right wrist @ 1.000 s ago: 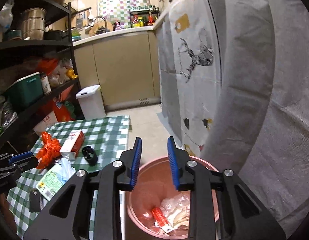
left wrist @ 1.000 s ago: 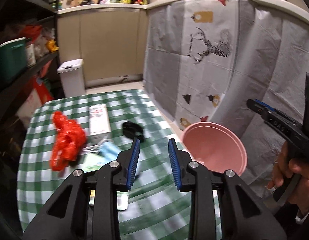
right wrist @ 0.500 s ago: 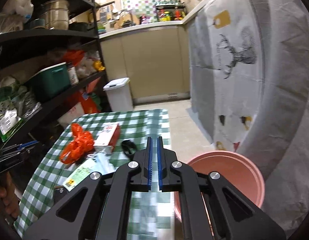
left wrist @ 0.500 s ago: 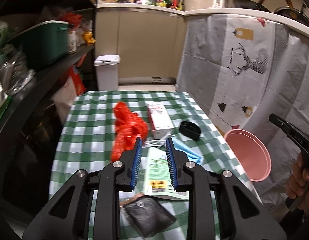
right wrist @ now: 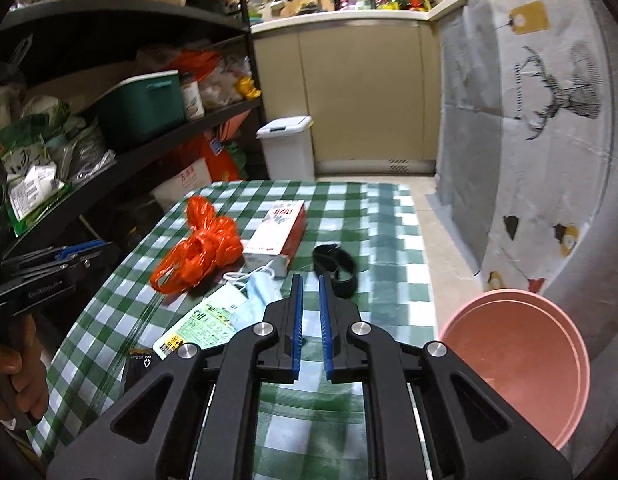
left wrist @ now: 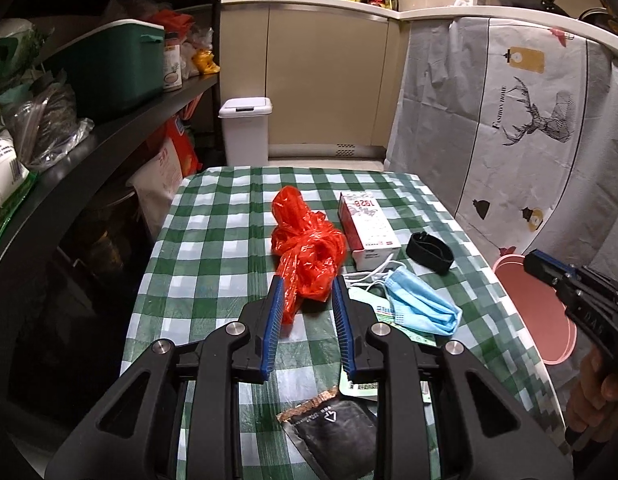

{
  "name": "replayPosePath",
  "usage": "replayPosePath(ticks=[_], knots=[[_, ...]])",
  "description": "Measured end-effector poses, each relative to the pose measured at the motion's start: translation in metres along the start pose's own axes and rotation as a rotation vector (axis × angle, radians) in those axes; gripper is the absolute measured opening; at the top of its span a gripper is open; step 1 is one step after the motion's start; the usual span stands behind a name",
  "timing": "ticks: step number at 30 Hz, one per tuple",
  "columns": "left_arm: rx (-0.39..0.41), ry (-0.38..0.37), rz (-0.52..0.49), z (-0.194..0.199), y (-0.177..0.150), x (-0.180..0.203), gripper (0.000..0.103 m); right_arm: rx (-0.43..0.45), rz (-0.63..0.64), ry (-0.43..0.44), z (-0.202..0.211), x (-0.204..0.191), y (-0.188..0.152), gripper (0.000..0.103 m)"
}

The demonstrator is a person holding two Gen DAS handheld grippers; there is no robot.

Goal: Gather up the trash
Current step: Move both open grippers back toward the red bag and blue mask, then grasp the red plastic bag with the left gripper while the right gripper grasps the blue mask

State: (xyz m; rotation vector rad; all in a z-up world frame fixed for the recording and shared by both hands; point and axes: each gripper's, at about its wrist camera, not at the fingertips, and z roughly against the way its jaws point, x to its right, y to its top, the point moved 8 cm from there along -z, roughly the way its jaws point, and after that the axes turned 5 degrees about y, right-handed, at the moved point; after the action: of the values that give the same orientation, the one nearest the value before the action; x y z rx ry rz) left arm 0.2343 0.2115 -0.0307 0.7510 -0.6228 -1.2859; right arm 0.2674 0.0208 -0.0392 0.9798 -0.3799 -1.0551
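Trash on the checked table (left wrist: pixel 213 240) – the red plastic bag (left wrist: pixel 307 250) lies lengthwise just ahead of the left gripper (left wrist: pixel 307 312), nearer, jaws spread; the right gripper (right wrist: pixel 309 312) is narrowly parted, empty.

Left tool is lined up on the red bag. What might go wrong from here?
1. The red plastic bag is loose and crumpled; the open left tool may pinch only a tail, so it could slip out.
2. The blue face mask lies beside the bag with its white loops toward it; they might get dragged along.
3. The pink bin sits off the table's right edge, so a weak hold could drop the bag on the floor.
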Motion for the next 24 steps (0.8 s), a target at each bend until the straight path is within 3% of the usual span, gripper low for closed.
replayPosePath(ticks=[3, 7, 13, 16, 24], knots=[[-0.011, 0.008, 0.01, -0.007, -0.001, -0.003, 0.025, -0.023, 0.006, 0.018, -0.014, -0.005, -0.002, 0.013], [-0.031, 0.018, 0.032, -0.021, 0.0, -0.007, 0.025, -0.055, 0.01, 0.046, -0.029, -0.01, -0.005, 0.029], [-0.053, 0.023, 0.059, -0.04, 0.003, -0.01, 0.026, -0.088, -0.001, 0.082, -0.051, -0.018, -0.006, 0.034], [-0.068, 0.02, 0.084, -0.053, 0.006, -0.011, 0.05, -0.133, 0.015, 0.095, -0.069, -0.023, -0.012, 0.034], [-0.12, -0.005, 0.086, -0.089, 0.009, 0.001, 0.062, -0.214, 0.0, 0.102, -0.095, -0.015, -0.026, 0.034]])
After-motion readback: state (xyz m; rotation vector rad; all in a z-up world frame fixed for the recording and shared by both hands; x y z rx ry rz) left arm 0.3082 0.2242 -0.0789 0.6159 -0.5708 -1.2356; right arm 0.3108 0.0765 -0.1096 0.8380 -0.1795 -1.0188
